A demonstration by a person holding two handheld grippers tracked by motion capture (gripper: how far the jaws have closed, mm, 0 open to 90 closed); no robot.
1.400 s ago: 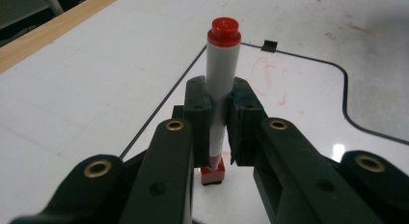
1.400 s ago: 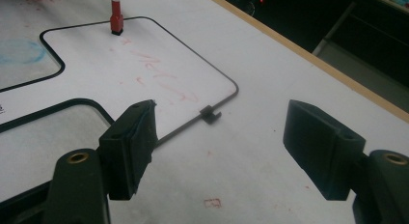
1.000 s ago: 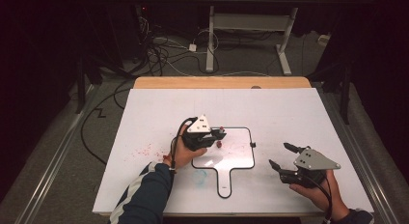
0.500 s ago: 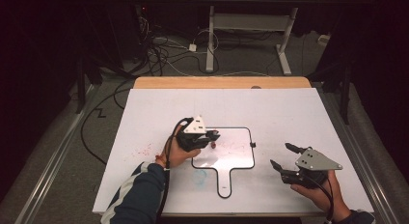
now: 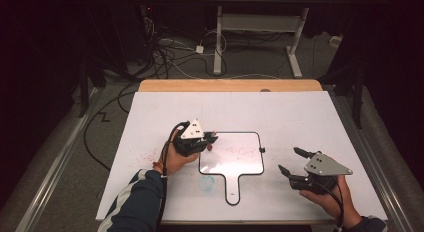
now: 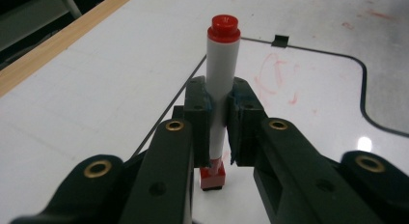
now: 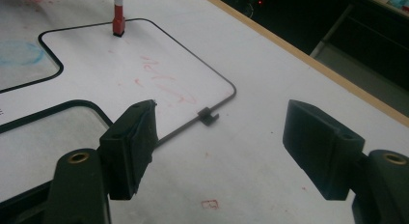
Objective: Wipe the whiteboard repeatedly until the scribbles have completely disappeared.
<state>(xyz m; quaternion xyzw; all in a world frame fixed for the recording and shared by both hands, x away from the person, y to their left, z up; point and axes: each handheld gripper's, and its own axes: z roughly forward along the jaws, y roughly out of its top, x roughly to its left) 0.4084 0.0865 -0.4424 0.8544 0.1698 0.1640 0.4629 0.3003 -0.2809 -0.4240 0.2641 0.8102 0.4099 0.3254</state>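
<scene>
The left gripper (image 5: 207, 140) has shifted sideways from its place a second ago, when it reached further over the whiteboard (image 5: 250, 167); it now sits at the board's left edge near the top left corner; the right gripper (image 5: 292, 162) has kept its place near the right front of the table (image 5: 150, 117).

The left gripper's jaws are clenched on the marker (image 6: 219, 84); the pads press on the white barrel near its middle; the red cap (image 6: 224, 27) points away from the camera and the red end (image 6: 212, 178) lies below the pads, close over the board. The right gripper's jaws stand wide apart with nothing between them; its own view looks across the board to the marker (image 7: 118, 14) at the far corner.

Handling, as judged: the marker is light and rigid; the plastic barrel is smooth and round, so it may roll or slip in the pads under side load; hold at mid-barrel, pads square to the axis, as at present. The board appears thin, flat and stiff; its face is slick and carries red scribbles (image 7: 164, 89); take it by the handle tab (image 5: 233, 192) at its front edge; steady it there if it slides during writing.
</scene>
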